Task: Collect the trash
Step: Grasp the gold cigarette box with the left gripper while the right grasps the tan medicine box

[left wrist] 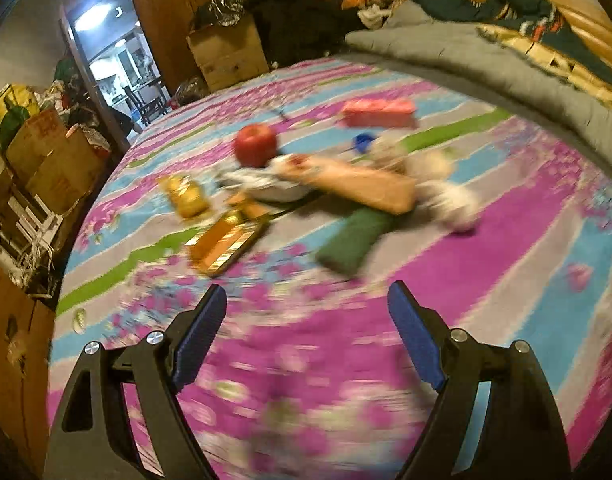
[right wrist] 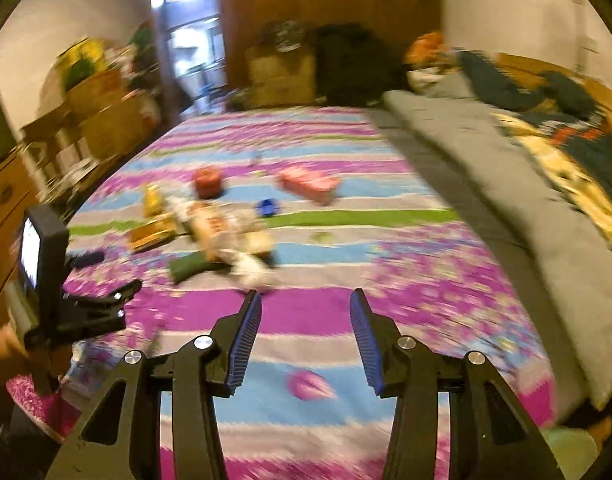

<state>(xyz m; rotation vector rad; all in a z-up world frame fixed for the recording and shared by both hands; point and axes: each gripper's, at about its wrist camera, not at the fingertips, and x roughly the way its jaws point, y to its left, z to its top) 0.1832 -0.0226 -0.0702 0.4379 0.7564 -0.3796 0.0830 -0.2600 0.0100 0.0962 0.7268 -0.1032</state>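
Note:
A blurred heap of litter lies mid-bed on the striped purple, blue and green sheet (left wrist: 485, 248): a brown paper bag (left wrist: 361, 186), a green packet (left wrist: 355, 240), white crumpled tissue (left wrist: 453, 200), a yellow packet (left wrist: 186, 196) and a gold box (left wrist: 224, 242). Behind it sit a red apple (left wrist: 256, 145), a blue cap (left wrist: 362, 142) and a pink box (left wrist: 379, 113). My left gripper (left wrist: 307, 304) hangs open short of the heap, holding nothing. My right gripper (right wrist: 306, 300) is open and holds nothing, just short of the tissue (right wrist: 252, 266) and green packet (right wrist: 188, 266).
A grey blanket (left wrist: 485, 60) and dark bedding run along the bed's right side. Cardboard boxes (left wrist: 54, 160) crowd the floor at the left, and another box (left wrist: 226, 54) stands by the lit doorway. The left tool's black body (right wrist: 50, 272) shows at the right view's left edge.

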